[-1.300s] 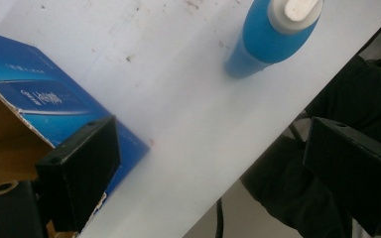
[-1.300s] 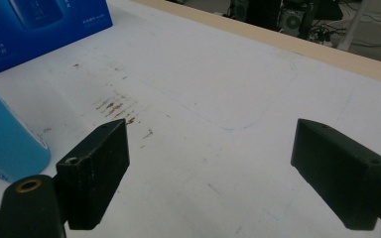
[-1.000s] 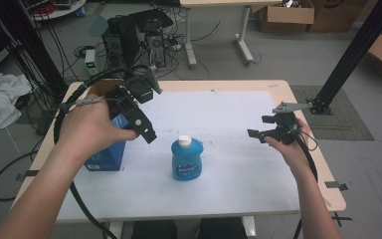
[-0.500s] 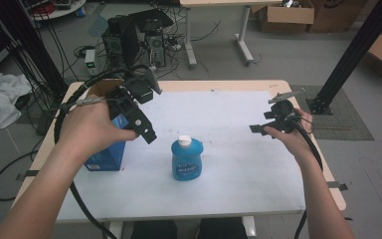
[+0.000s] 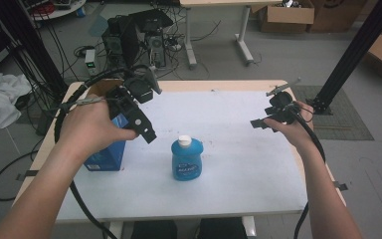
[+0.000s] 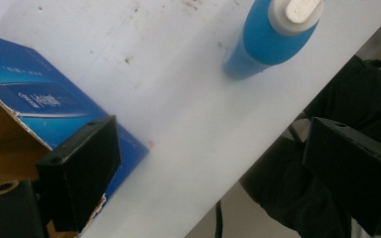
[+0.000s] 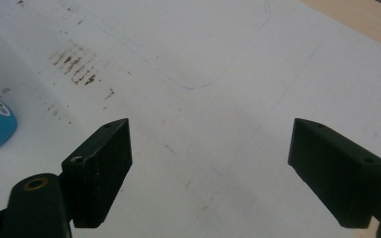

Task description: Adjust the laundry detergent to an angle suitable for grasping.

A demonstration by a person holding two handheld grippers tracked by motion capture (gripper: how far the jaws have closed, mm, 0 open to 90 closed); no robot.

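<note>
High view recorded a white-topped table [image 5: 238, 174] with a blue bottle [image 5: 186, 158], white-capped, standing upright near its middle. A blue carton [image 5: 107, 149] with an open top stood at the table's left side, well apart from the bottle. The left gripper [image 5: 146, 130] was held above the carton's near edge, its jaws spread wide with nothing between them; the left gripper view confirmed one jaw over the carton [image 6: 39, 114] and the bottle [image 6: 273, 34] beyond. The right gripper [image 5: 264, 122] hovered over the table's right side, well clear of the bottle. The right gripper view showed its jaws wide apart over bare, scuffed tabletop [image 7: 203, 74], holding nothing.
</note>
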